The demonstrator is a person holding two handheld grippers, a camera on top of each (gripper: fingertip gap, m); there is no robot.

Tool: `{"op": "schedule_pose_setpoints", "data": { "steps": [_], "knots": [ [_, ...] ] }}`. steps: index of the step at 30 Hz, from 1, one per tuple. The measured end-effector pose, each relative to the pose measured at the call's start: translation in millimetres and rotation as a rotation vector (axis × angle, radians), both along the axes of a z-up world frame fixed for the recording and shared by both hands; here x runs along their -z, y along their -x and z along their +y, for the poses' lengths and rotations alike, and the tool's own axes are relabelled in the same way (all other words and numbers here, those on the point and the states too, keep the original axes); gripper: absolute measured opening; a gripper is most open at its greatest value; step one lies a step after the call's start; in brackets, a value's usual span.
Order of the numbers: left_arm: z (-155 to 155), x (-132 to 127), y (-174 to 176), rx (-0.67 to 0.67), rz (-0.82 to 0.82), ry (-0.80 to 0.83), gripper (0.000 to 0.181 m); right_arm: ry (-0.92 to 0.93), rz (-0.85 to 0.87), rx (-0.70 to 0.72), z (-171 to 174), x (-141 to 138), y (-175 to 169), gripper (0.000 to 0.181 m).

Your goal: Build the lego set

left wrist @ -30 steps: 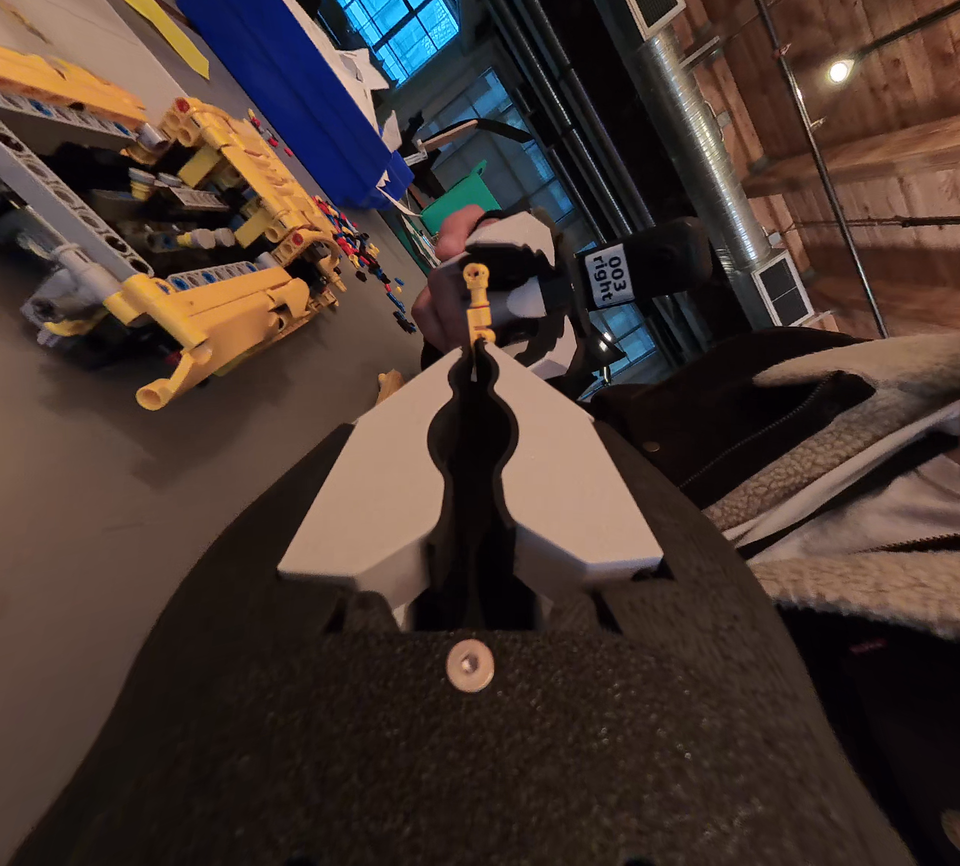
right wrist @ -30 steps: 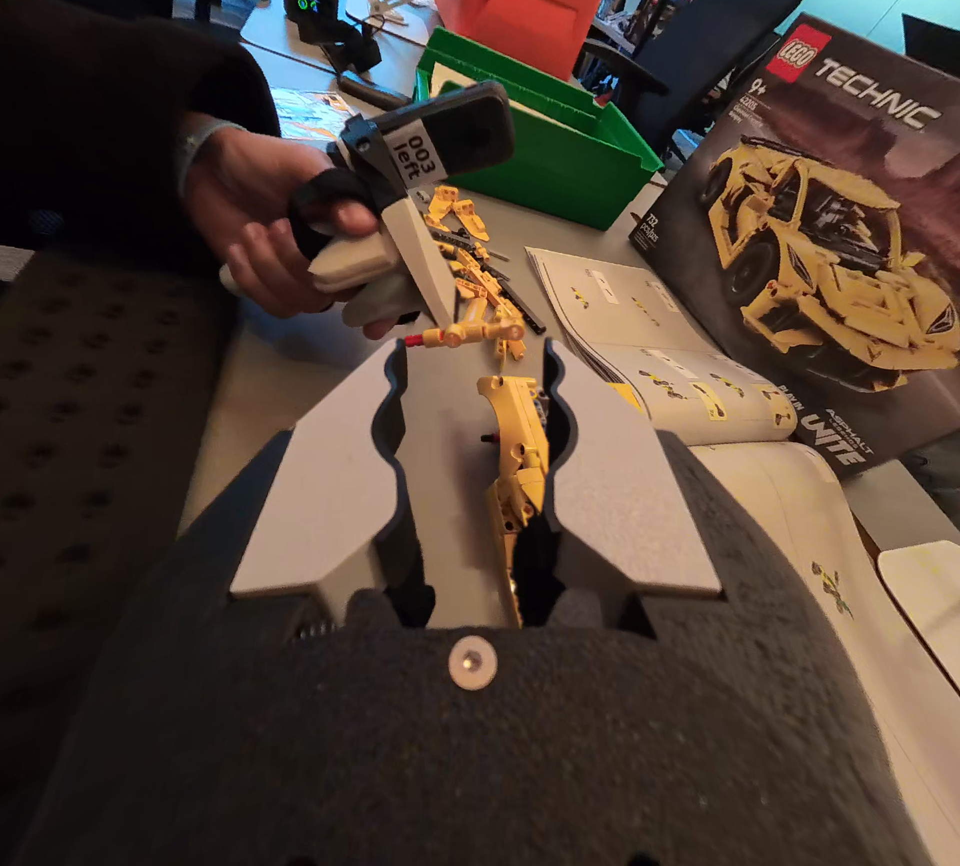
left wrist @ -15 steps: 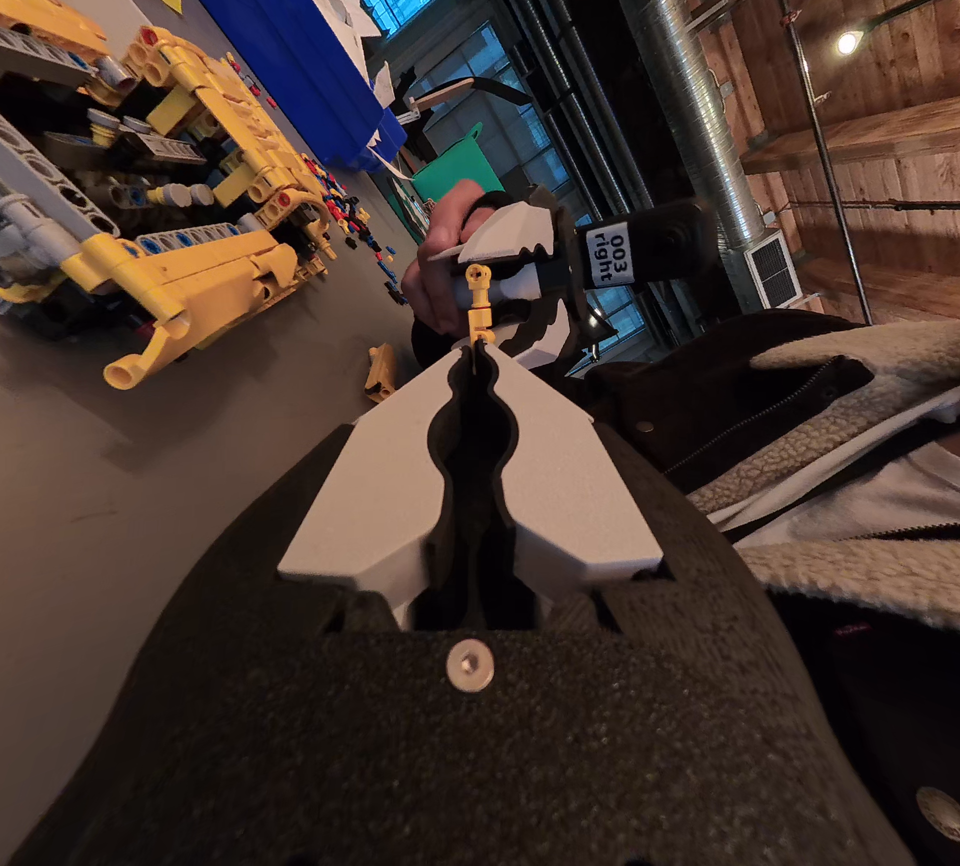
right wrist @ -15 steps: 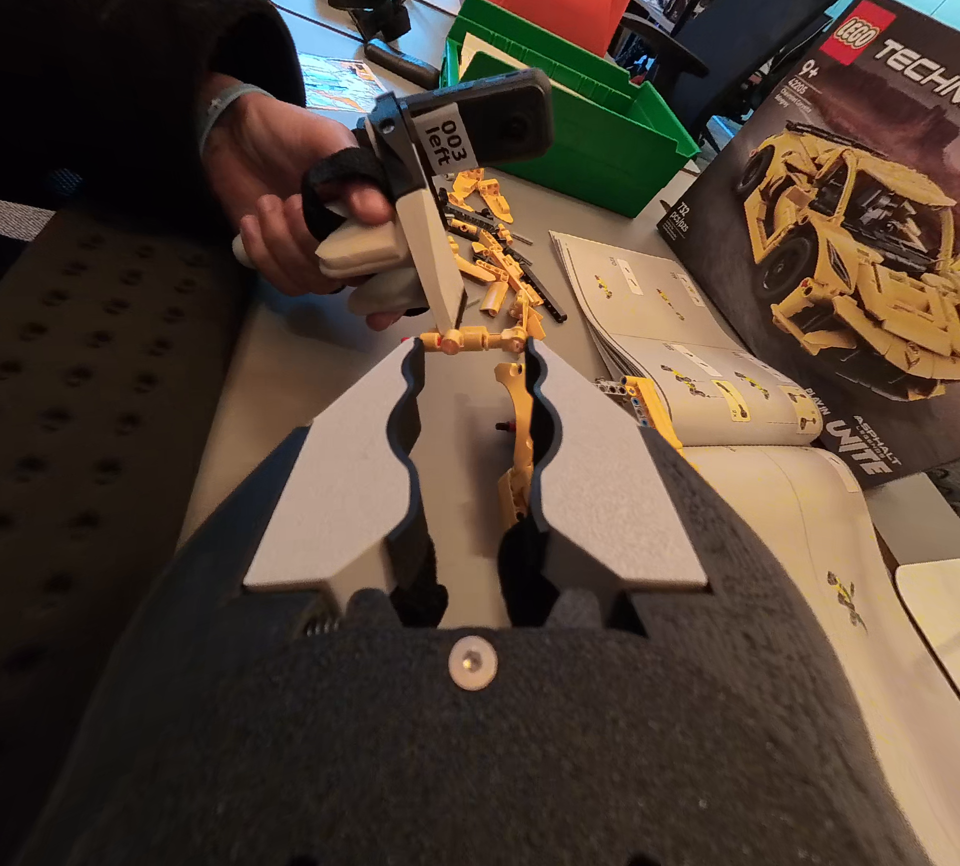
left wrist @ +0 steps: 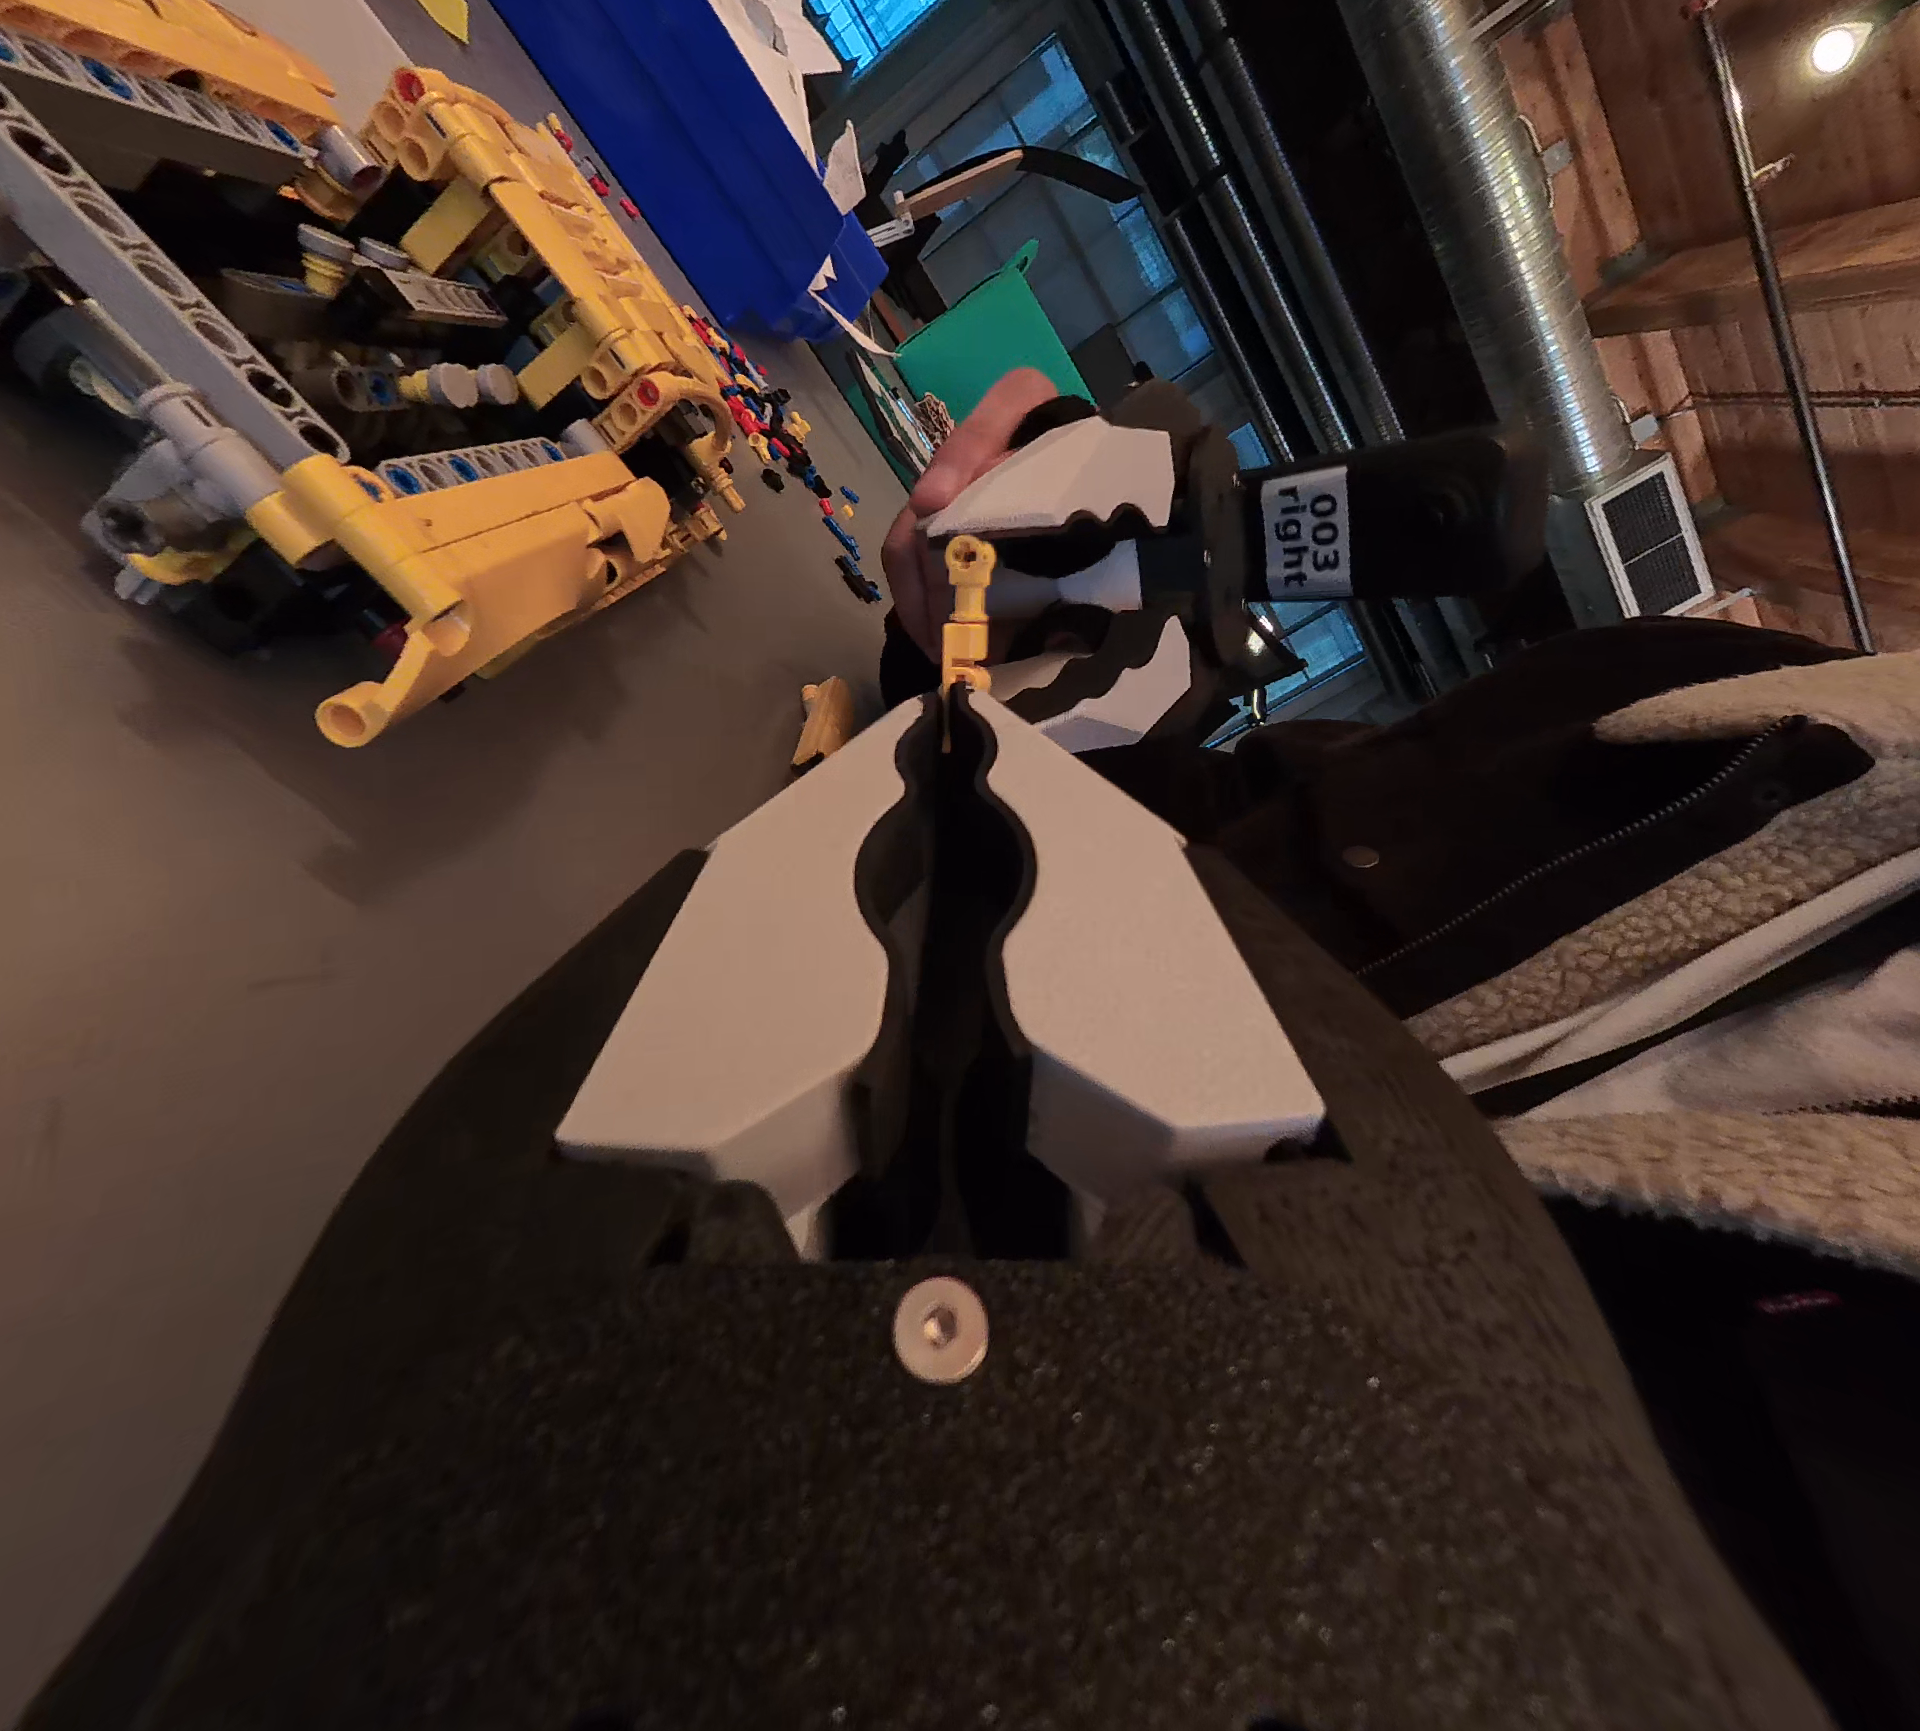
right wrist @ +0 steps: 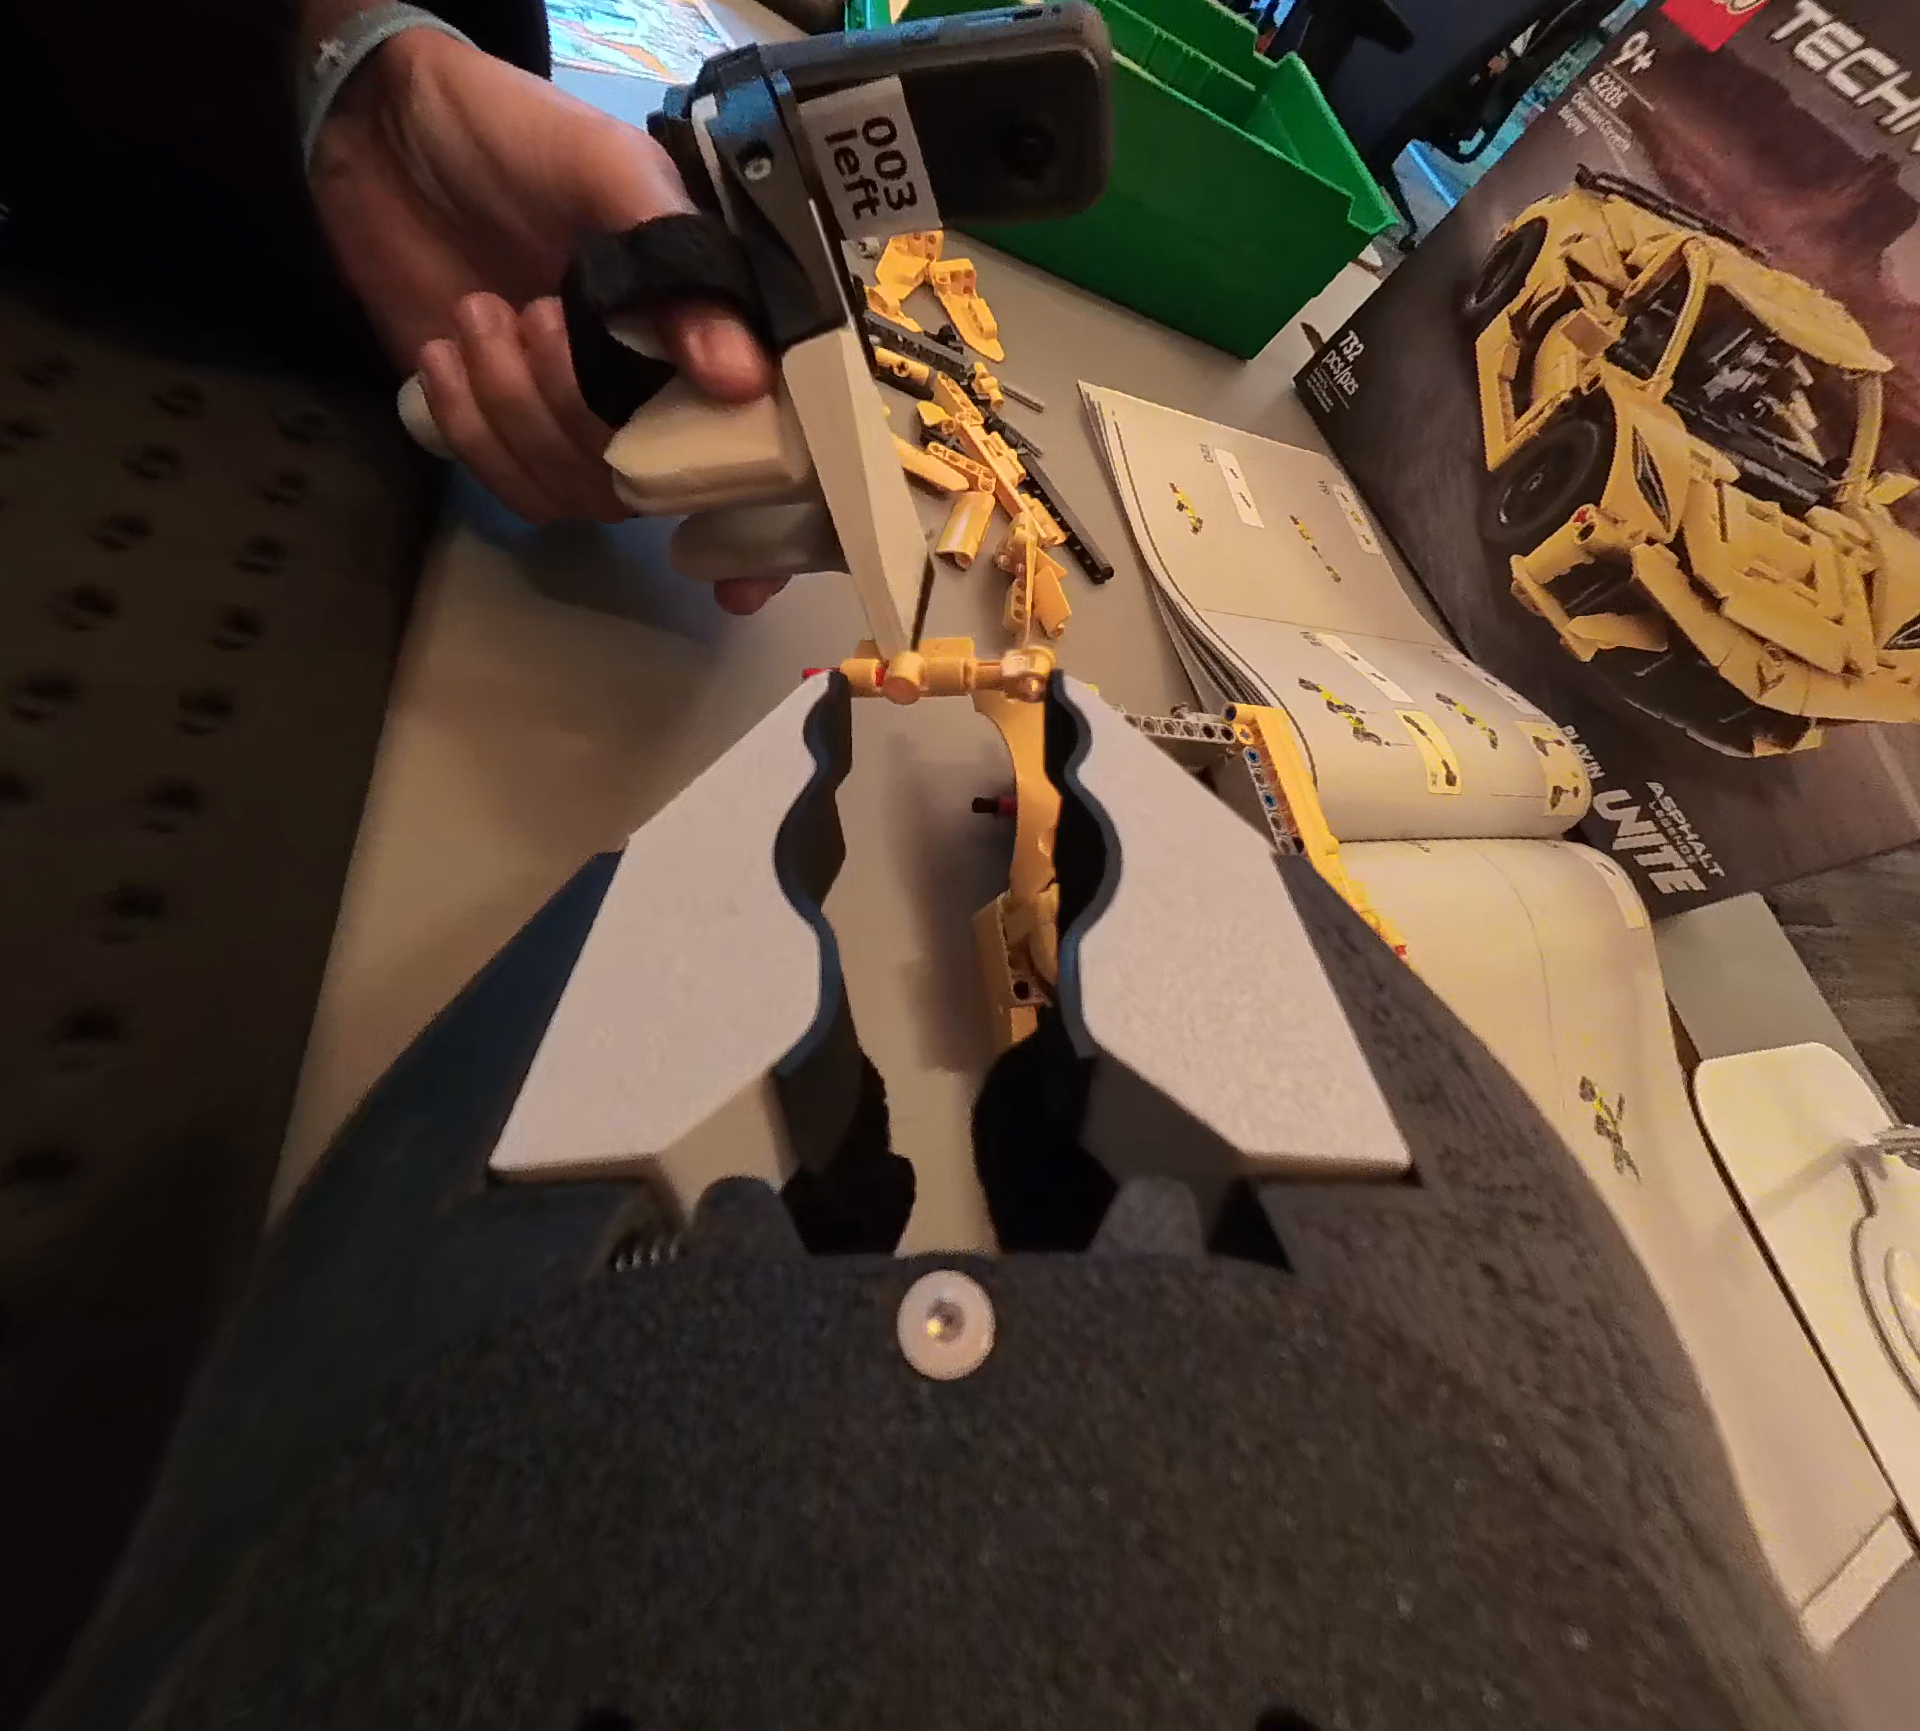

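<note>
Left gripper: jaws drawn fully together at the tips, pinching one end of a small yellow connector piece. The piece stands straight out ahead of the tips, in line with the fingers.

Right gripper: jaws spread to a moderate gap, nothing gripped. Seen from its own camera, the same connector piece lies crosswise at the mouth of the jaws, its long axis spanning from one fingertip to the other, level with the tips and not yet between them. Whether the piece's ends touch the fingertips cannot be told. The left gripper comes down onto the piece from above and to the left, holding it nearer the left end.

Judgement: a handover or two-handed join is in hand. The piece is square across the right jaws, so closing would press on its two ends, along its length; the right gripper is the nearer free tool and needs only a slight advance.

Beyond and below the right jaws: a yellow curved panel assembly on the table. To the right: an open instruction booklet and the set's box. Ahead lie loose yellow parts. Left of the left gripper rests the part-built yellow car chassis
</note>
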State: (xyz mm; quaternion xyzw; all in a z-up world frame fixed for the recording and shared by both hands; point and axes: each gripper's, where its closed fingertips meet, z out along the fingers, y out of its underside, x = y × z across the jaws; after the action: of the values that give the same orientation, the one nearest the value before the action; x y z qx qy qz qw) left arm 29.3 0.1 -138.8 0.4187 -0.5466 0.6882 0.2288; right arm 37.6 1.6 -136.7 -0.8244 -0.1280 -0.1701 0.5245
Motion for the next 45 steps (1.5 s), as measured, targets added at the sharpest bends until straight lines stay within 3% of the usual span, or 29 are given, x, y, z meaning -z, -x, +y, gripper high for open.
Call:
{"op": "schedule_pose_setpoints", "data": {
  "steps": [4,10,21,25,29,35,40,45],
  "knots": [
    [0,1,-1,-0.004,0.002,-0.009,0.000,0.009,-0.030,0.005,0,1,0,0.036],
    [3,-6,-3,-0.021,-0.013,0.020,0.000,-0.056,0.126,0.006,3,-5,-4,0.037],
    [49,9,-33,-0.270,-0.141,-0.258,0.001,-0.246,0.405,0.156,-23,-23,-38,0.027],
    [62,11,-42,-0.386,-0.314,-0.509,0.001,-0.282,0.586,0.105,-21,-25,-34,0.027],
    [62,4,-43,-0.458,-0.565,-0.756,0.000,-0.270,0.653,0.087,-19,-20,-30,0.027],
    [67,-1,-45,-0.523,-0.710,-0.917,0.001,-0.238,0.664,0.087,-16,-13,-28,0.025],
    [55,-8,-41,-0.528,-0.932,-1.051,0.001,-0.215,0.634,0.096,-14,-10,-27,0.027],
    [57,-5,-45,-0.538,-1.008,-1.164,0.001,-0.202,0.634,0.100,-13,-9,-24,0.028]
  ]
}}
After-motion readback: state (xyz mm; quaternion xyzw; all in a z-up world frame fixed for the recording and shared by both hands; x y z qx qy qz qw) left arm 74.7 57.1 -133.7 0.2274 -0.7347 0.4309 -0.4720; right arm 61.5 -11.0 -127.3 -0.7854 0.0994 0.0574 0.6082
